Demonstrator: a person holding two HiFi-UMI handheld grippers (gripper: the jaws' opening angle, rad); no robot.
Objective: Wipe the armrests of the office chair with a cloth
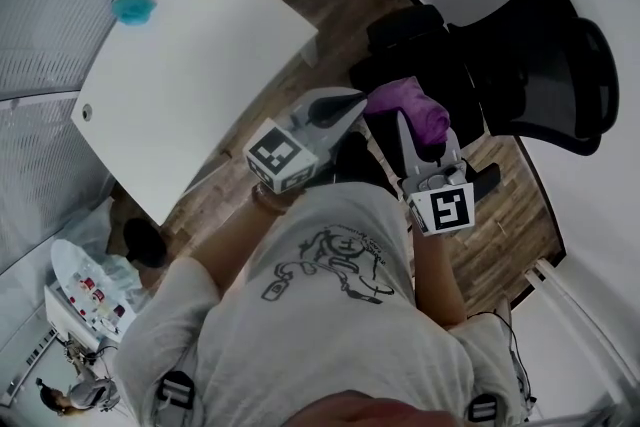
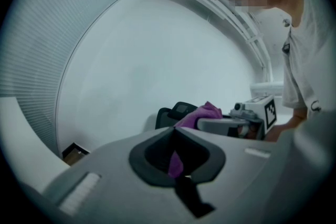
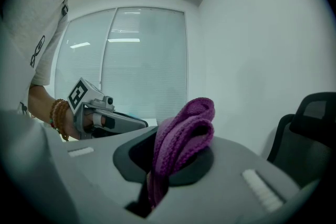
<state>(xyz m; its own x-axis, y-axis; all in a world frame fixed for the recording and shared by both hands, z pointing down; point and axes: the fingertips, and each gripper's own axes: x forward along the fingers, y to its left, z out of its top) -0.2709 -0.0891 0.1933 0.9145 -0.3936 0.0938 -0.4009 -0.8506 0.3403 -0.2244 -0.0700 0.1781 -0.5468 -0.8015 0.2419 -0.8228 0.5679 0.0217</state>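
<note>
A purple knitted cloth hangs bunched over the seat of the black office chair. My right gripper is shut on the cloth, which stands up in folds out of its jaws. My left gripper comes in from the left with its tip at the cloth's near end. In the left gripper view its jaws are closed, with a strip of the purple cloth pinched in the slit. The chair's back shows at the right edge of the right gripper view. I cannot pick out the armrests with certainty.
A white table stands to the left with a blue cloth near its far corner. The floor is brown wood and white walls close in behind the chair. A small cart with items sits at the lower left.
</note>
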